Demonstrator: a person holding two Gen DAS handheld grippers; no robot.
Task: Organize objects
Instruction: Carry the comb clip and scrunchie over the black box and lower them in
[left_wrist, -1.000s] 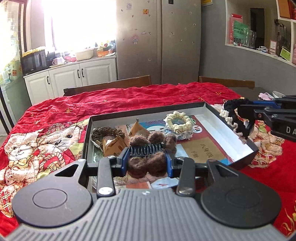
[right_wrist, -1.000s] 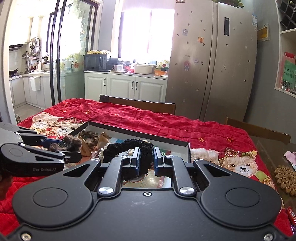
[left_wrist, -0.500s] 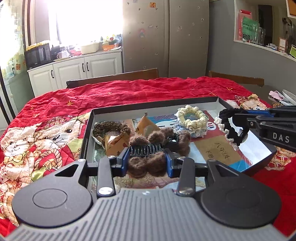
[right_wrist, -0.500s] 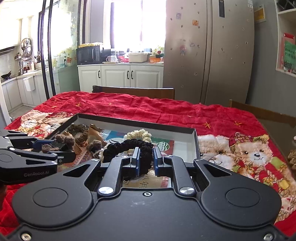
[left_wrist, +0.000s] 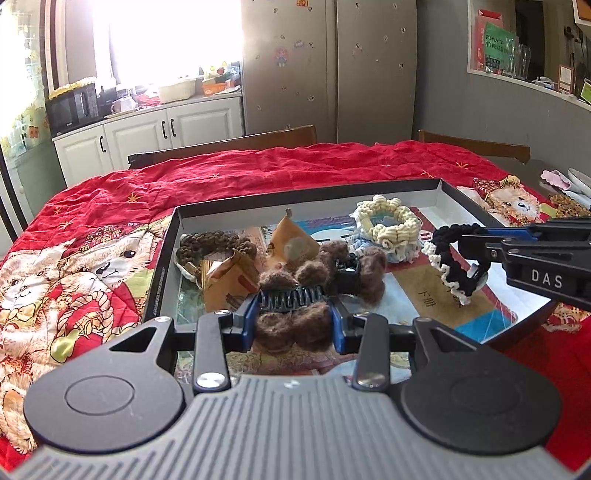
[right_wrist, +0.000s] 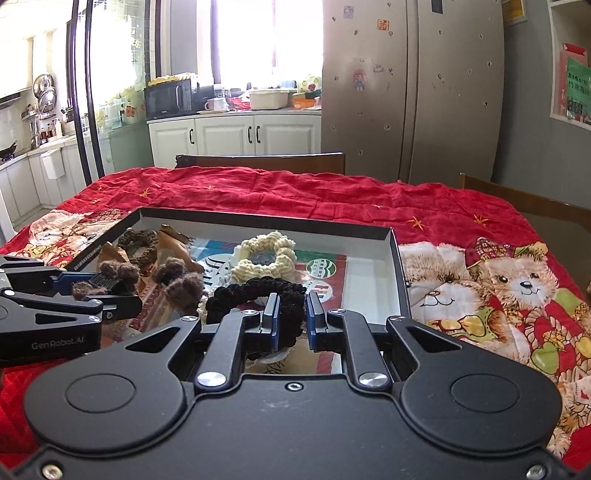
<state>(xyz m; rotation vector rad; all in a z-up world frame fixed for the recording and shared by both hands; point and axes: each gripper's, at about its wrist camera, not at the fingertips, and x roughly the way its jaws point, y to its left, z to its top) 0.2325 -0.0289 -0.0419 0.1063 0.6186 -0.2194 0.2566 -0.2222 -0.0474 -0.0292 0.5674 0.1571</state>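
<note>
My left gripper (left_wrist: 293, 314) is shut on a fuzzy brown hair claw (left_wrist: 291, 325) with dark teeth, hanging just above the near part of a shallow black tray (left_wrist: 306, 195). Over the tray's right half, my right gripper (right_wrist: 290, 314) is shut on a black scrunchie (right_wrist: 255, 290) with white trim. The left wrist view shows that scrunchie (left_wrist: 448, 266) dangling from the right gripper (left_wrist: 480, 243). The left gripper (right_wrist: 110, 291) and its claw (right_wrist: 118, 275) appear at the left of the right wrist view. In the tray (right_wrist: 258, 218) lie a cream scrunchie (left_wrist: 388, 225), a brown scrunchie (left_wrist: 210, 243) and a second brown claw (left_wrist: 354, 266).
Tan paper packets (left_wrist: 229, 277) sit in the tray's left part. A red bear-print cloth (right_wrist: 480, 280) covers the table. Wooden chairs (left_wrist: 229, 144) stand at the far side, with a fridge (right_wrist: 413, 92) behind. Small items (left_wrist: 569, 199) lie at the table's right edge.
Both grippers have sunk toward the tray. The right one carried the black scrunchie from the tray's right rim to over its inside. Neither grip has changed.
</note>
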